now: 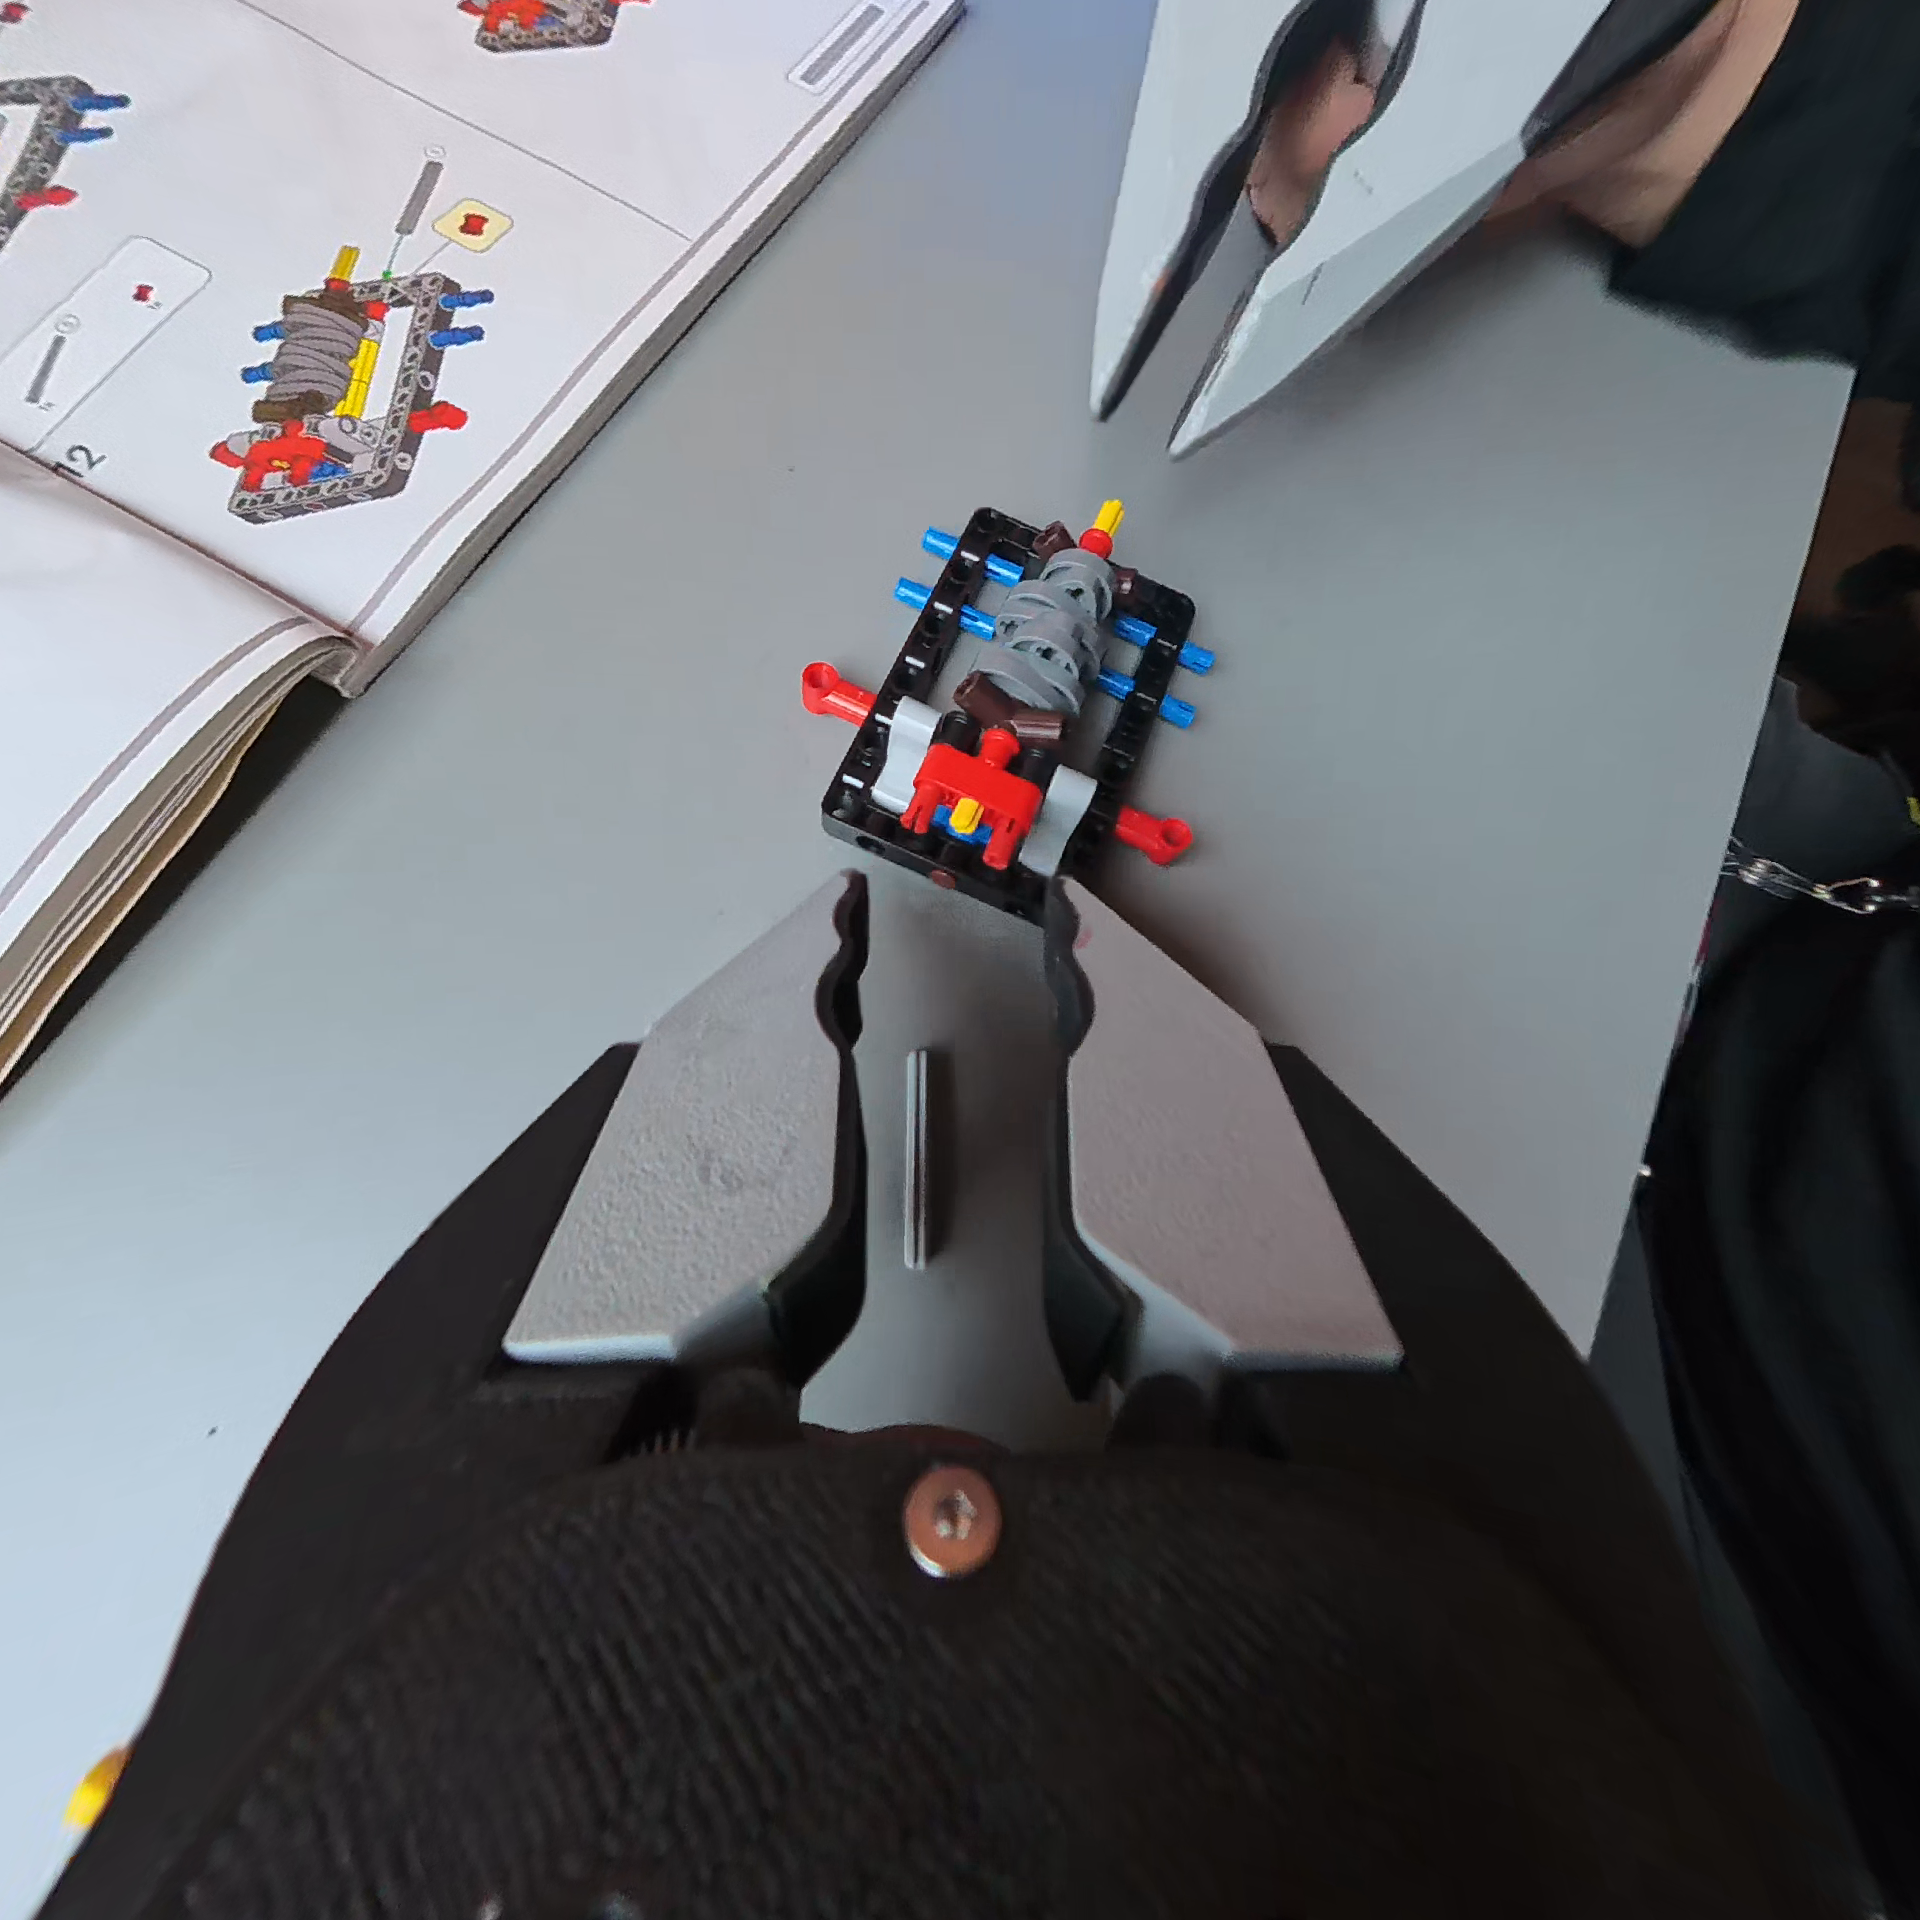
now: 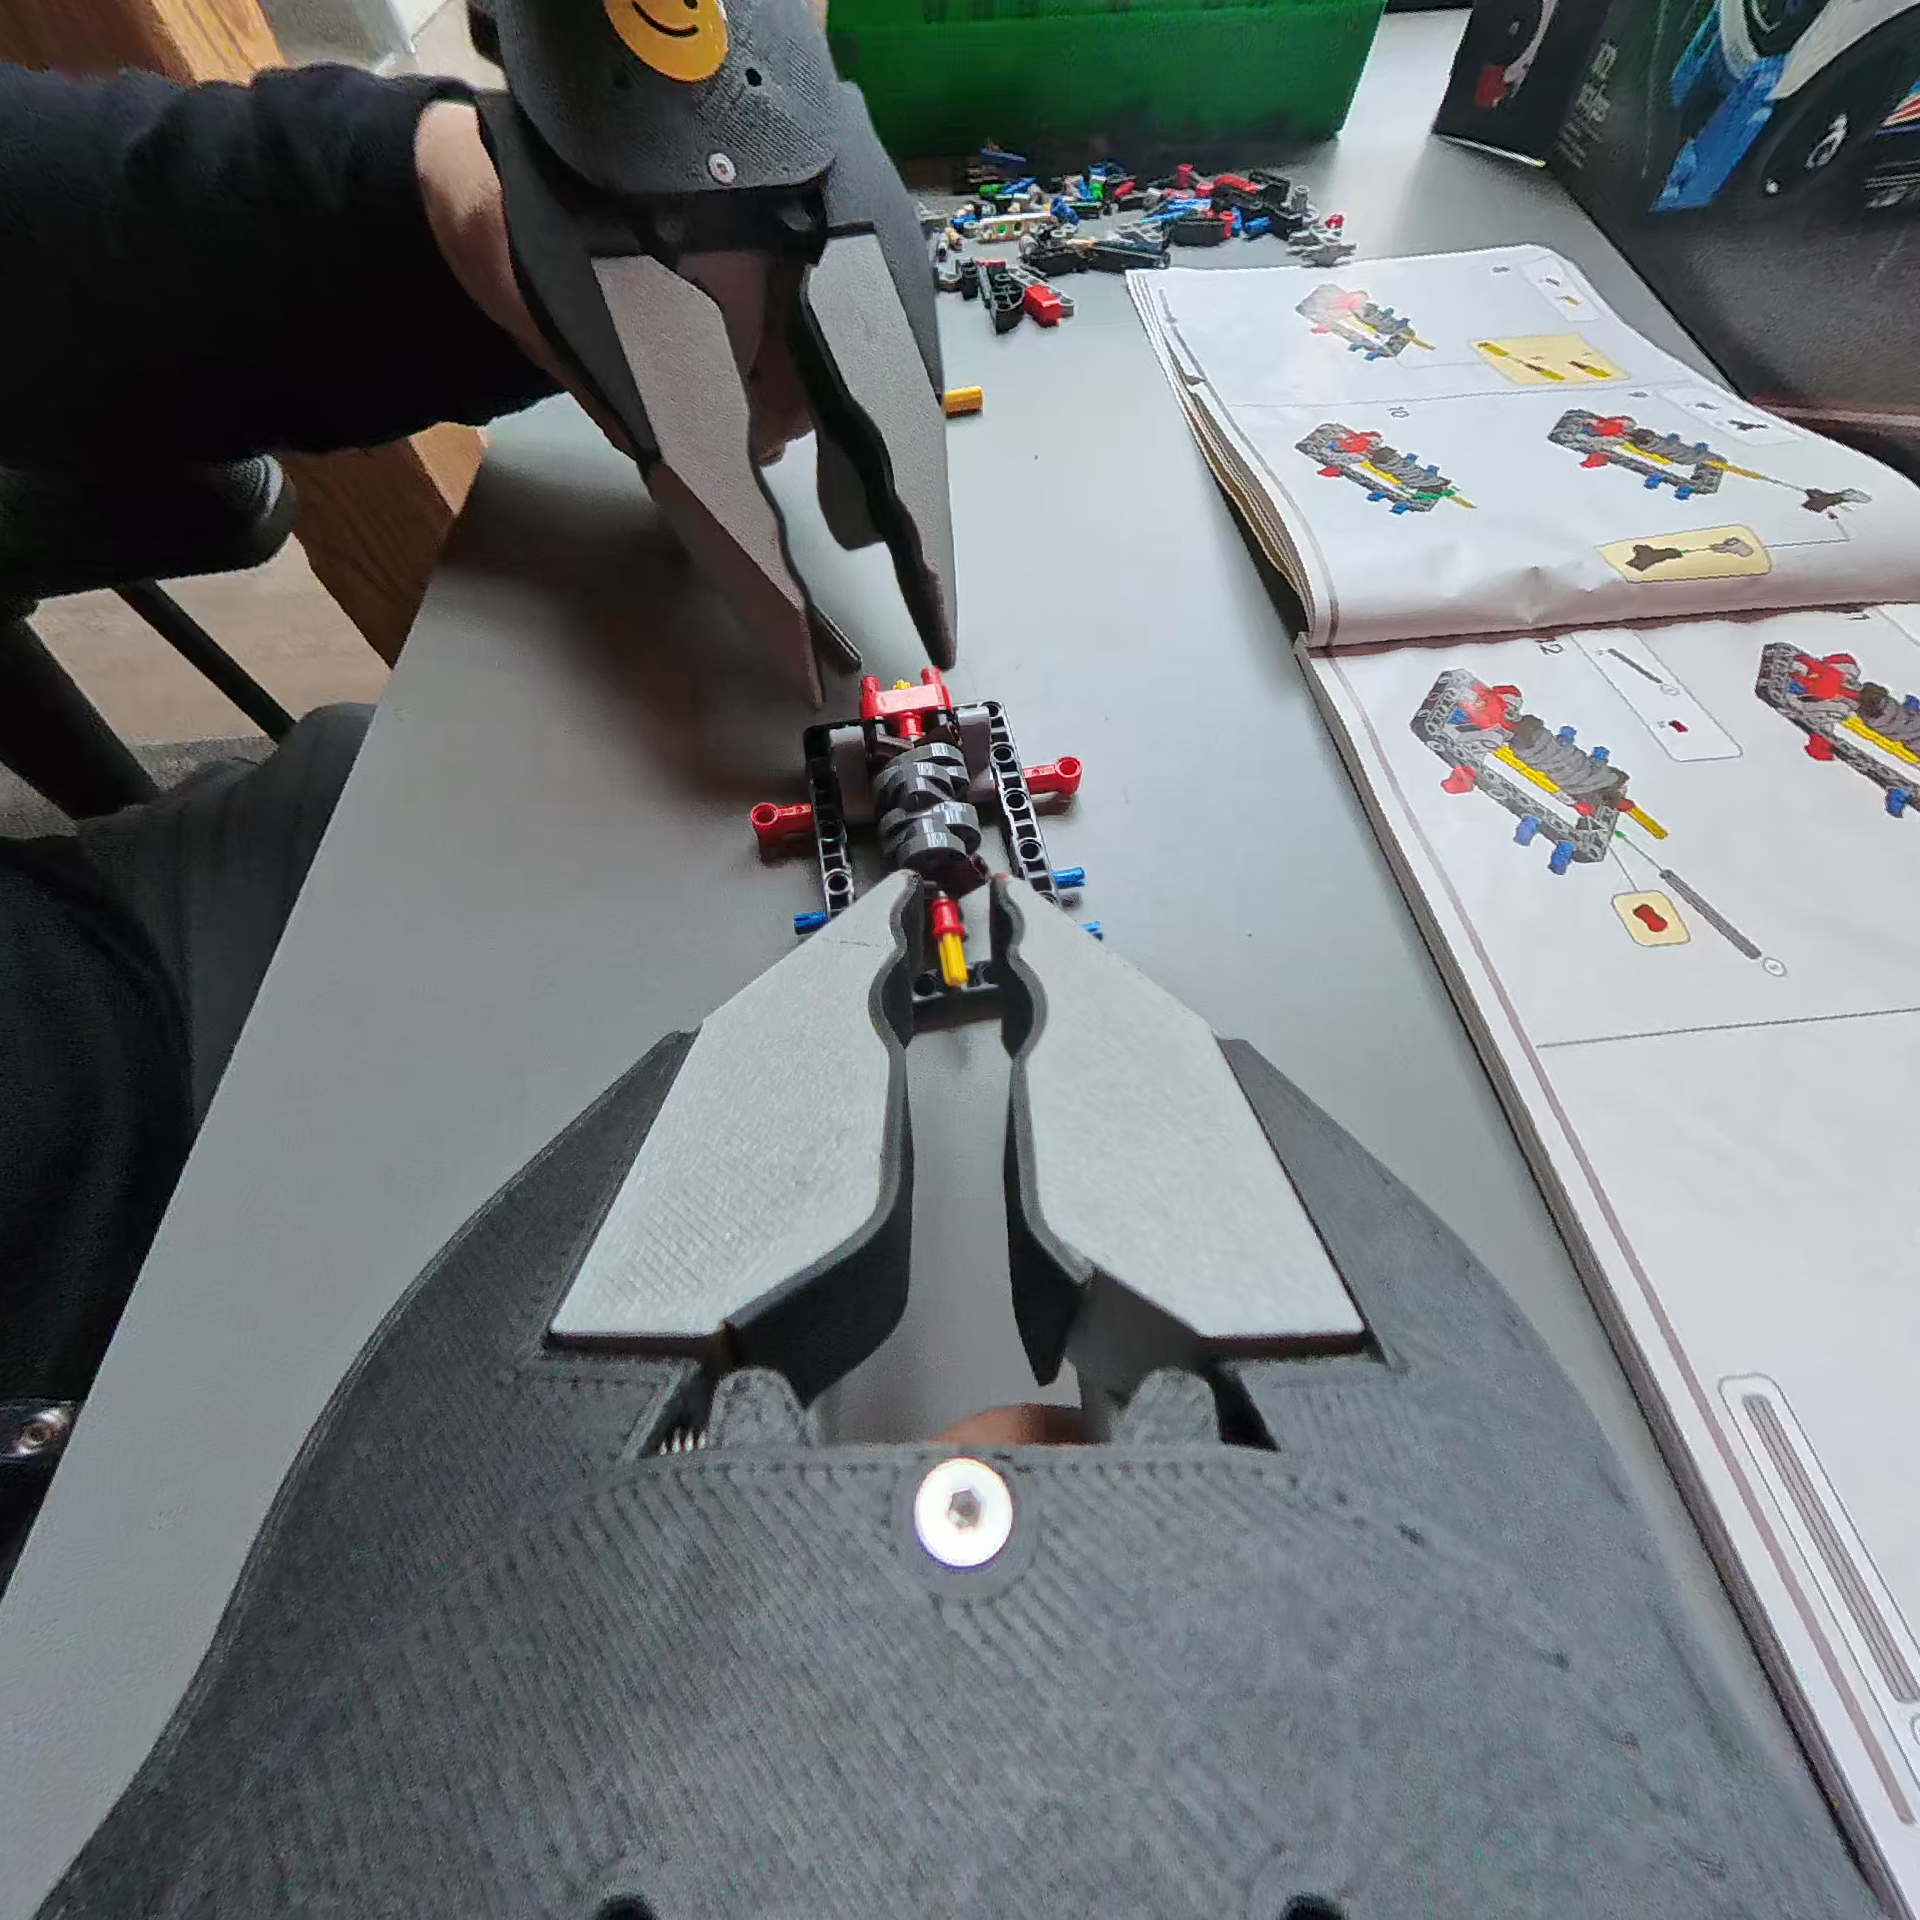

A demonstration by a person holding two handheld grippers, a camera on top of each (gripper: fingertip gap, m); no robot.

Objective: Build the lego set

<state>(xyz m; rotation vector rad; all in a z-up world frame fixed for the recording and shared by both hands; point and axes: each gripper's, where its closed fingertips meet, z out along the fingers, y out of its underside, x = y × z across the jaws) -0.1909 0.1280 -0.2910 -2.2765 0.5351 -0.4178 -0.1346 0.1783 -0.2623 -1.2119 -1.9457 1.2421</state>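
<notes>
The lego assembly [image 1: 1008,696] is a black rectangular frame with a grey spiral drum, blue pins, red pins, a red block and a yellow axle. It lies flat on the grey table [image 1: 520,935]. My left gripper [image 1: 956,888] is open, its tips at the frame's red-block end. A grey axle [image 1: 916,1153] lies on the table between its fingers. My right gripper [image 2: 953,885] is open with a narrow gap and hovers over the yellow axle end [image 2: 951,956] of the assembly [image 2: 925,800]. It also shows in the left wrist view [image 1: 1143,426], and the left gripper shows in the right wrist view [image 2: 881,677].
An open instruction booklet [image 2: 1558,623] lies beside the assembly and also shows in the left wrist view [image 1: 312,312]. A pile of loose parts [image 2: 1122,218], a green bin [image 2: 1091,73] and the set's box [image 2: 1714,104] are at the table's far end. A small yellow piece [image 2: 962,400] lies alone. Spacing between my two grippers at the tips: around 9 centimetres.
</notes>
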